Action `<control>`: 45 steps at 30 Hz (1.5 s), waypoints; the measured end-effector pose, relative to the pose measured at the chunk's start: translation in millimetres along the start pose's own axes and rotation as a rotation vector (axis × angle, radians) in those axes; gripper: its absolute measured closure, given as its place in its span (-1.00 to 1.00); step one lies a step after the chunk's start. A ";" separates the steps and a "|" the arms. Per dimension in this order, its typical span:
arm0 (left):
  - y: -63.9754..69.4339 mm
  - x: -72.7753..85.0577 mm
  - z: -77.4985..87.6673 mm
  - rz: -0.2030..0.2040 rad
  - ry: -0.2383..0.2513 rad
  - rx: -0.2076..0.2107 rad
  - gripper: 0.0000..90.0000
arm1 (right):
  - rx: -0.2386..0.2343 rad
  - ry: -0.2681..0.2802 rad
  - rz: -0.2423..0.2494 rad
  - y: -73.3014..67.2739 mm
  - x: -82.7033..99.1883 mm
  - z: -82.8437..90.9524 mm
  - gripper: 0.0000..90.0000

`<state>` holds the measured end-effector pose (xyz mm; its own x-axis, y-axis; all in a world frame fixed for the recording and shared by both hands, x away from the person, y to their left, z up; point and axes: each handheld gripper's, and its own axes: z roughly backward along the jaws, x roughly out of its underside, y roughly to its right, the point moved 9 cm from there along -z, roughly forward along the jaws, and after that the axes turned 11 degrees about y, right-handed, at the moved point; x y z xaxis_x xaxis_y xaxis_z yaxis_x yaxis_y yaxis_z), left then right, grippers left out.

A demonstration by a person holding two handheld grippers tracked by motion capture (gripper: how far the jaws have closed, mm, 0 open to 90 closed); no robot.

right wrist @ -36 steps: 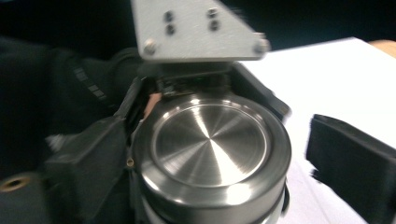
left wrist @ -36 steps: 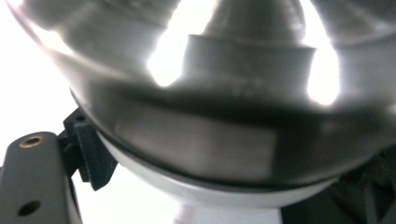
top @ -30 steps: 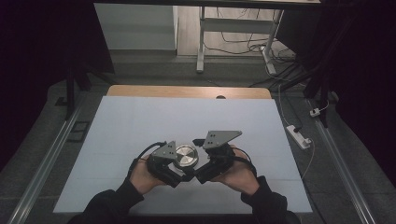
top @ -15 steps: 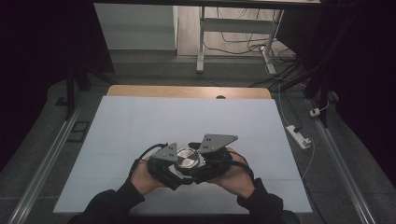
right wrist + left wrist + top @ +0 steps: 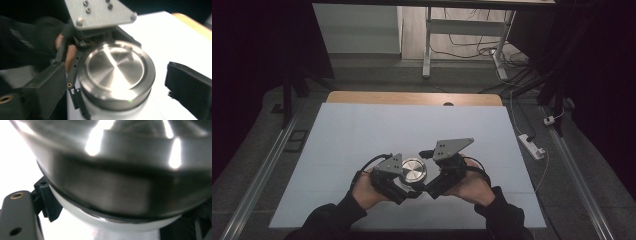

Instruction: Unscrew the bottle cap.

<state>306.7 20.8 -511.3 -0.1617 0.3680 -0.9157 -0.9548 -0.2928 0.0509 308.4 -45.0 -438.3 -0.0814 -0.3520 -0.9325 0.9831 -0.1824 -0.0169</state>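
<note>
- Round white container with a brushed steel screw lid (image 5: 413, 170) sits on the white table (image 5: 362, 135) at 6 o'clock, between both hands.
- Left gripper (image 5: 388, 176) clenched on its body.
- Right gripper (image 5: 110, 82) has just been opening, jaws straddling the lid, not pressing.
- Rigid, fairly heavy, slick metal; grip the lid's rim sides.

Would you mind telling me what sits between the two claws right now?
A white container with a round metal lid sits between the left claw and right claw, seen from the high view and the right gripper view.
</note>
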 end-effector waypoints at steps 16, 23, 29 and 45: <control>10.4 2.1 -2.0 -0.027 -0.007 0.114 -0.66 | 0.006 0.048 -0.018 -2.9 5.0 -15.4 -0.58; 20.1 -1.7 -4.1 -0.027 0.024 0.188 -0.66 | -0.237 0.109 -0.050 -9.3 7.5 -5.7 -0.68; -7.0 3.1 -0.6 0.045 -0.004 -0.032 -0.66 | 0.051 0.028 -0.062 8.6 2.2 -4.4 -0.91; 2.3 1.7 -2.0 0.014 -0.003 0.045 -0.66 | 0.073 0.025 -0.043 1.2 5.9 -17.3 -0.59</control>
<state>304.7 19.0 -513.5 -0.1762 0.3666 -0.9135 -0.9626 -0.2583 0.0820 312.0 -31.4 -450.1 -0.1180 -0.3197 -0.9402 0.9642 -0.2631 -0.0315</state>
